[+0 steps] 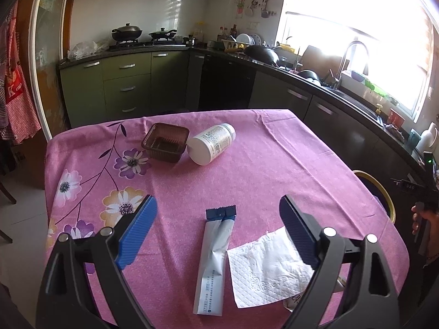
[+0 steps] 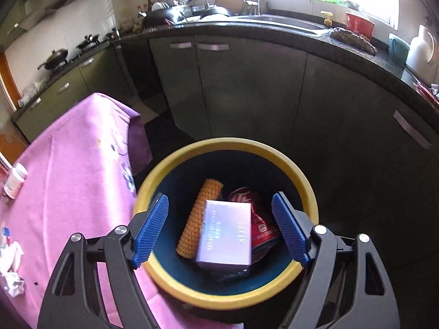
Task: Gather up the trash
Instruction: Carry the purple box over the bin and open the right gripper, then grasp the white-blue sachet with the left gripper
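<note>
In the left wrist view, the left gripper (image 1: 218, 219) stood released above the pink tablecloth (image 1: 274, 164), its jaws wide apart and nothing between the pads. A long sachet (image 1: 212, 257) lay directly ahead of it, centred between the two fingers, with its long axis running roughly along the pointing line of the gripper; a closing stroke would therefore have met it across its narrow width. A white tissue (image 1: 263, 268) lay just beside the sachet on the right, partly under the right finger. A white bottle (image 1: 212, 144) on its side and a brown tray (image 1: 166, 142) rested further off, touching or nearly so. In the right wrist view, the right gripper (image 2: 221, 227) was also released and empty, poised over the yellow-rimmed bin (image 2: 175, 282) standing beside the table. A pale box (image 2: 225, 235), a corn cob (image 2: 197, 219) and a red wrapper (image 2: 260, 224) lay inside. The left gripper was judged nearer to the remaining trash.
</note>
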A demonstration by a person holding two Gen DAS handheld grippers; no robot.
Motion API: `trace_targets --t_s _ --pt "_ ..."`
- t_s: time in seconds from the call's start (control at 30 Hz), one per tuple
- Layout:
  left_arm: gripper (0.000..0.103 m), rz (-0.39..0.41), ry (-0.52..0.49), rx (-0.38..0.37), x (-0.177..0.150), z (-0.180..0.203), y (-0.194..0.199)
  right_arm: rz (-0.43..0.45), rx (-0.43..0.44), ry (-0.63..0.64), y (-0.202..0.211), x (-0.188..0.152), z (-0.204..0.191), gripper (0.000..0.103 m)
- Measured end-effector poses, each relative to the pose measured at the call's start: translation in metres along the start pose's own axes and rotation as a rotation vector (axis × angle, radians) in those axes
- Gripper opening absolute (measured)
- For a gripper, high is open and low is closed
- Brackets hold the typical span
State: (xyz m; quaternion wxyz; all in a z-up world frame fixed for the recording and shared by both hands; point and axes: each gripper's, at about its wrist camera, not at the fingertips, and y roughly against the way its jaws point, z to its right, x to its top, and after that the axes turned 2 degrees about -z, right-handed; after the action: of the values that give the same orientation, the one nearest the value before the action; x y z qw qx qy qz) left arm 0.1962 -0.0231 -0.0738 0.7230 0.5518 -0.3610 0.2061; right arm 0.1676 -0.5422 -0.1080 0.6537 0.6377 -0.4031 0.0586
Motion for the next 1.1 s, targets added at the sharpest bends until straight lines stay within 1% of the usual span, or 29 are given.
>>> trace_targets --t_s 0.1,0.17,0.2,0.23,0.27,0.33,0.4,0.47,0.6,0.7,0.73,0.8,0.87,0.9,0.97,1.03,1.1 --pt "0.086 -0.039 0.003 0.001 0.0 -0.001 -0.01 0.035 0.055 -0.017 0.021 -0.009 -0.009 0.081" --pt "0.084 -0.103 0.032 -0.003 0.0 -0.006 -0.02 0.044 0.07 -0.002 0.029 -0.011 -0.016 0.081" --pt "0.08 -0.129 0.044 -0.013 -0.001 -0.007 -0.025 0.049 0.075 0.005 0.032 -0.013 -0.019 0.081" --pt "0.079 -0.158 0.048 -0.02 -0.001 -0.007 -0.029 0.053 0.082 0.011 0.036 -0.016 -0.021 0.082" --pt "0.079 -0.175 0.042 -0.018 -0.003 -0.007 -0.033 0.059 0.09 0.016 0.041 -0.02 -0.02 0.082" --pt "0.072 -0.217 0.015 0.002 -0.003 -0.004 -0.04 0.065 0.111 0.013 0.047 -0.025 -0.023 0.082" --pt "0.068 -0.255 -0.002 0.016 -0.004 -0.002 -0.046 0.064 0.138 -0.001 0.051 -0.027 -0.021 0.083" --pt "0.067 -0.287 -0.014 0.024 -0.003 -0.001 -0.051 0.067 0.159 -0.012 0.056 -0.029 -0.017 0.083" --pt "0.064 -0.356 -0.031 0.012 -0.006 0.0 -0.062 0.075 0.19 -0.02 0.066 -0.035 -0.015 0.084" --pt "0.057 -0.381 -0.046 0.021 -0.009 0.001 -0.066 0.077 0.211 -0.028 0.071 -0.04 -0.014 0.085" --pt "0.053 -0.386 -0.048 0.022 -0.01 0.001 -0.067 0.076 0.218 -0.03 0.072 -0.042 -0.013 0.086" --pt "0.049 -0.401 -0.049 0.021 -0.011 0.001 -0.07 0.075 0.228 -0.034 0.073 -0.043 -0.011 0.086" --pt "0.048 -0.403 -0.057 0.028 -0.01 0.001 -0.071 0.076 0.23 -0.034 0.075 -0.045 -0.011 0.087" --pt "0.045 -0.406 -0.062 0.032 -0.01 0.001 -0.072 0.077 0.229 -0.032 0.076 -0.046 -0.011 0.087" --pt "0.04 -0.41 -0.069 0.032 -0.009 0.002 -0.073 0.081 0.231 -0.037 0.078 -0.046 -0.01 0.087" --pt "0.03 -0.411 -0.079 0.039 -0.009 0.002 -0.073 0.082 0.234 -0.039 0.078 -0.046 -0.008 0.087" --pt "0.026 -0.412 -0.077 0.036 -0.008 0.001 -0.072 0.085 0.239 -0.043 0.079 -0.047 -0.006 0.087"
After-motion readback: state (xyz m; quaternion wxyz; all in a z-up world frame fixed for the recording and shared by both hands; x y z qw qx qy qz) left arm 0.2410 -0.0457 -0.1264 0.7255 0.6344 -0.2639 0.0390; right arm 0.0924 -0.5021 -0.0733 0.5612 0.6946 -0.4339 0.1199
